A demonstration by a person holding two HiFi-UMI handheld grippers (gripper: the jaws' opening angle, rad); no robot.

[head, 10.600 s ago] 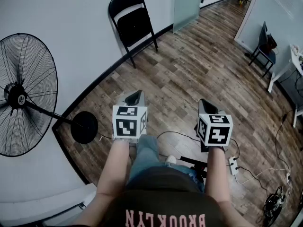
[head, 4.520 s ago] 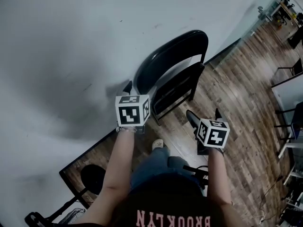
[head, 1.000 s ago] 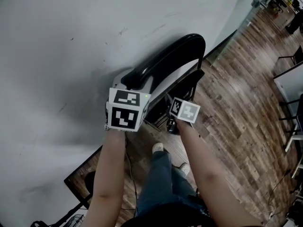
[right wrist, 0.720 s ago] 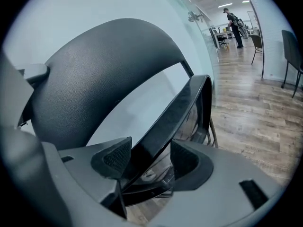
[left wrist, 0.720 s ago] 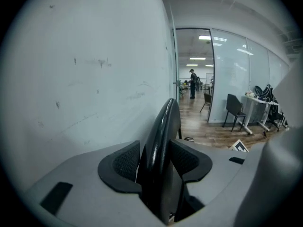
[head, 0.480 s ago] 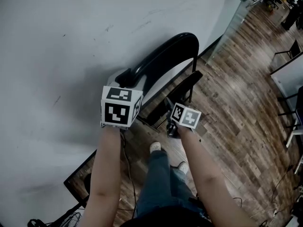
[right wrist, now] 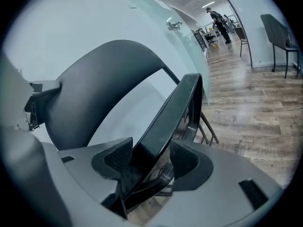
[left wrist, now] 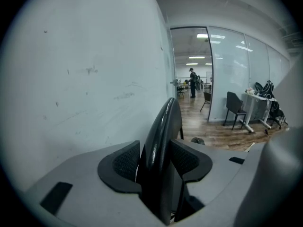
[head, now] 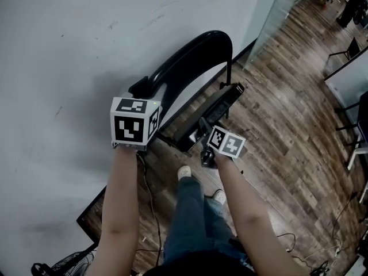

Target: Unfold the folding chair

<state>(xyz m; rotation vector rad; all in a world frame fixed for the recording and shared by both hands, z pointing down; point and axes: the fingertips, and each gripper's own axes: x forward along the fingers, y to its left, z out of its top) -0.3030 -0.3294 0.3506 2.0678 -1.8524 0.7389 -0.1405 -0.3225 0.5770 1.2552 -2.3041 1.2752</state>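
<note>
Head view: folding chair (head: 201, 42) stands against the white wall (head: 69, 33), part-open, seat (head: 207, 115) tilted out away from the wall. My left gripper (head: 144, 91) is on the backrest (head: 172, 66) end, close to the wall. My right gripper (head: 202, 132) is at the seat's near edge, farther from the wall.

Left gripper view: jaws clamped on the backrest rim, wall just beside it.

Right gripper view: jaws grasping the seat edge, backrest between seat and wall.
</note>
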